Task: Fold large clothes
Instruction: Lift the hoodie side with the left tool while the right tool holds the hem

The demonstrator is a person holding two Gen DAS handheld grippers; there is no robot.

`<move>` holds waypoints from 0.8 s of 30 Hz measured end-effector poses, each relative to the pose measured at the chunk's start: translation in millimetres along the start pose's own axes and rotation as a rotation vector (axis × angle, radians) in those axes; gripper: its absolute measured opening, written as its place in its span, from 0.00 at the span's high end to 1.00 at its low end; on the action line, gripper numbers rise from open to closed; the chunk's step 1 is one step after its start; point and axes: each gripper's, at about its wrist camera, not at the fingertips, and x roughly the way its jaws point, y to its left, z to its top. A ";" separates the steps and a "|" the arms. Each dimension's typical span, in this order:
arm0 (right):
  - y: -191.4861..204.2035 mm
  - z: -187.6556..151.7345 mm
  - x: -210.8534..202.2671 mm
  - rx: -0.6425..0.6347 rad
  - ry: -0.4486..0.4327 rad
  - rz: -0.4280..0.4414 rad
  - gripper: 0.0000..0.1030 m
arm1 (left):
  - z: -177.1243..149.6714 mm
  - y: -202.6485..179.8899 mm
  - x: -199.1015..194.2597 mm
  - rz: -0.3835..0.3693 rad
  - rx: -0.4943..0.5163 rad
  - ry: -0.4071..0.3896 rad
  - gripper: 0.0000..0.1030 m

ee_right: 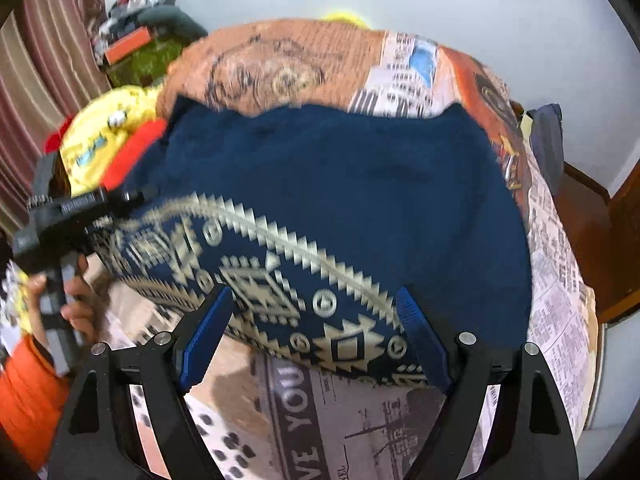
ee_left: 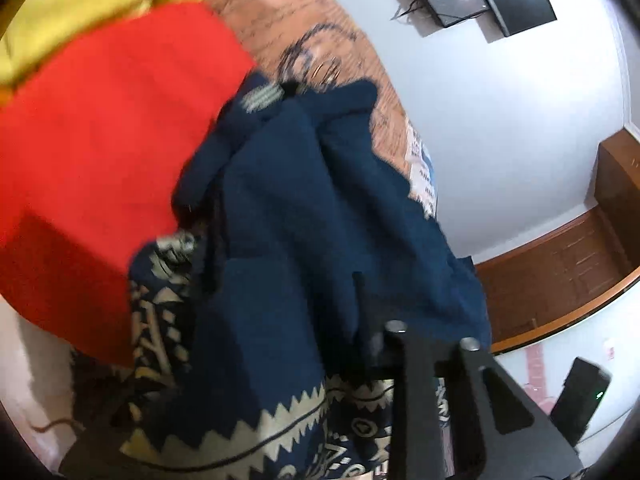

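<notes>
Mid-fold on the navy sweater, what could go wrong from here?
1. The left gripper is bunched into the navy sweater at its edge; a thin pinch may slip, or catch only one layer.
2. The red garment and yellow garment lie against the sweater, so a pull might drag them along.
3. The right gripper is open over the patterned hem; that side is unheld and may fold skewed.

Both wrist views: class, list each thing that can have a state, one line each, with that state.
Navy patterned sweater: spread on the bed, left edge bunched and lifted.
Left gripper: shut on the sweater's edge.
Right gripper: open, over the sweater's patterned hem.
Red garment: lying beside the sweater.
Yellow garment: crumpled.
</notes>
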 end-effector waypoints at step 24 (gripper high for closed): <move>25.9 32.4 45.8 -0.017 0.045 0.092 0.21 | 8.9 -168.5 -39.3 -0.005 0.353 -0.132 0.92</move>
